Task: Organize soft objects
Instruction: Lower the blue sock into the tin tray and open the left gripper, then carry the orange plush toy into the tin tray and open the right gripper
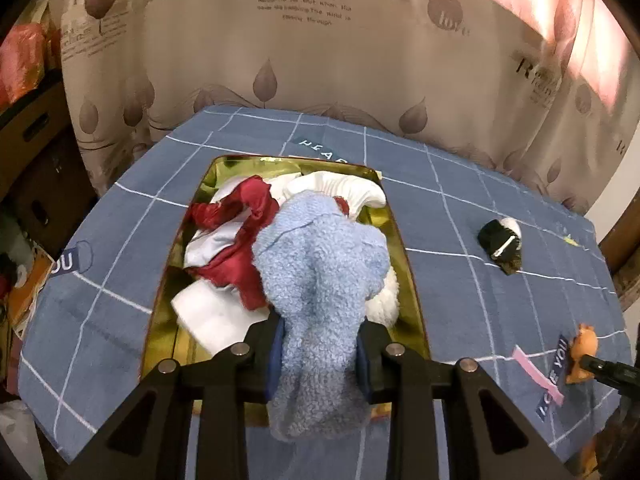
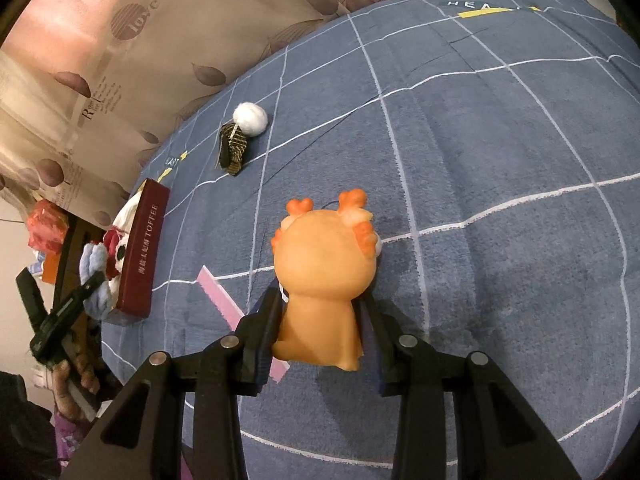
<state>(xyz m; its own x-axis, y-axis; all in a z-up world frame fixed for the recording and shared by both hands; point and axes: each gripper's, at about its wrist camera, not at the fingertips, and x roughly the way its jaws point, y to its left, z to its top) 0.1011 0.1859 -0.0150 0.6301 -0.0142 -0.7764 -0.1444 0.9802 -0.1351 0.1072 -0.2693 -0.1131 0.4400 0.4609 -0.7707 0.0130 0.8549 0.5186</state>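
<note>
Left gripper [image 1: 318, 356] pinches a fluffy blue towel [image 1: 320, 272] w/ both pads, held over the near end of the gold-lined toffee tin [image 1: 412, 280], which sits toward the table's left edge & already holds red cloth [image 1: 236, 236] + white items. Best approach: lower the towel well inside the rim before letting go, so nothing drapes over the wall. Right gripper [image 2: 320, 320] clamps the orange dragon toy [image 2: 324, 276] low over the blue grid tablecloth [image 2: 500, 240], angled downward, well apart from the tin.

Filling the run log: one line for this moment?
left gripper: shut on blue fuzzy sock, over toffee tin | right gripper: shut on orange dragon toy
</note>
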